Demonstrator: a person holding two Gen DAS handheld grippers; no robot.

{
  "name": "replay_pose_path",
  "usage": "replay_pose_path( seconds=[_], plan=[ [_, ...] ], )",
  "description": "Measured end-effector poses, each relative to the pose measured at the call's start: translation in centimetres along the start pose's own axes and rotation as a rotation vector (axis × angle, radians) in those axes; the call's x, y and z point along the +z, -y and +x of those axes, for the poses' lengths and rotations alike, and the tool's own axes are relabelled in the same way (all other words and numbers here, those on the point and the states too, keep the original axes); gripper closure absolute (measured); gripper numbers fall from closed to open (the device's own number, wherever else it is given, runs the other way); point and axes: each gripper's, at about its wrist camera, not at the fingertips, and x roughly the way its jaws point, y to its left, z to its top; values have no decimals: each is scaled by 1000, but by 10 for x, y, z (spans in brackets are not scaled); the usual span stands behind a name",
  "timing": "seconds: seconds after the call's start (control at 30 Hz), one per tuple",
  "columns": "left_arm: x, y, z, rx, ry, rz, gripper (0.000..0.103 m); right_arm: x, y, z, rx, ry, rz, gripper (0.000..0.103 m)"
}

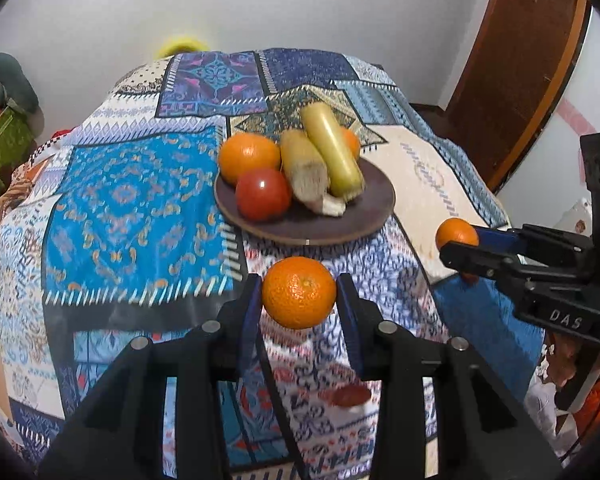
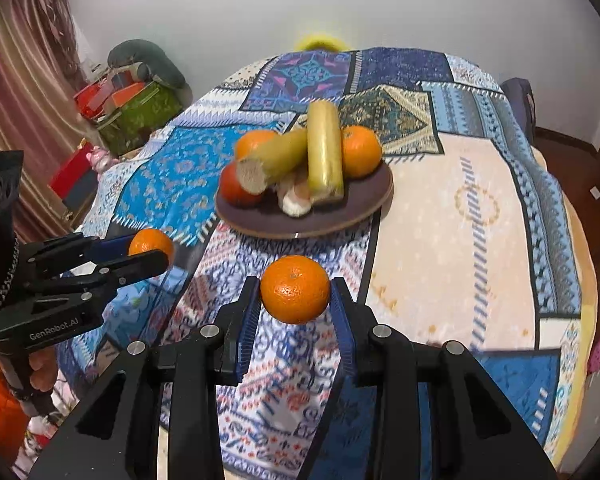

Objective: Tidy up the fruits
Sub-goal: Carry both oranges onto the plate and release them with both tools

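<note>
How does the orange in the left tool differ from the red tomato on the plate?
The orange is gripped in the left tool, off the cloth; the tomato rests on the brown plate. The orange is dull and pitted; the tomato is red, smooth and shiny. The tomato touches other produce; the orange touches only the tool. Both are round.

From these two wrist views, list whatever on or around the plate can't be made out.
- Rear orange, left wrist view: mostly hidden behind the yellow wrapped roll.
- Pale item at the plate's front, both views: blurred and partly covered by the rolls; identity unclear.
- Yellow object beyond the table's far edge: blurred and cut off by the patterned cloth.
</note>
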Motion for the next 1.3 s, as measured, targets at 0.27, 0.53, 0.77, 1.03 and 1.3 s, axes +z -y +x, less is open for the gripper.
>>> replay_pose_path(
  seconds=[0.27,0.53,0.77,1.03,1.3],
  plan=[
    [19,-5,19,-13,10,-30,66,22,4,14,-12,24,-18,71],
    [30,-5,39,-4,14,-14,66,39,10,36,-4,26,-9,71],
    [37,-11,54,-11,14,-41,66,45,14,56,-9,9,-9,71],
    [40,-11,62,-1,20,-40,66,46,16,73,-16,-15,-12,71],
    [38,-12,66,14,22,-49,66,47,16,76,-18,-10,-17,70]
  ],
)
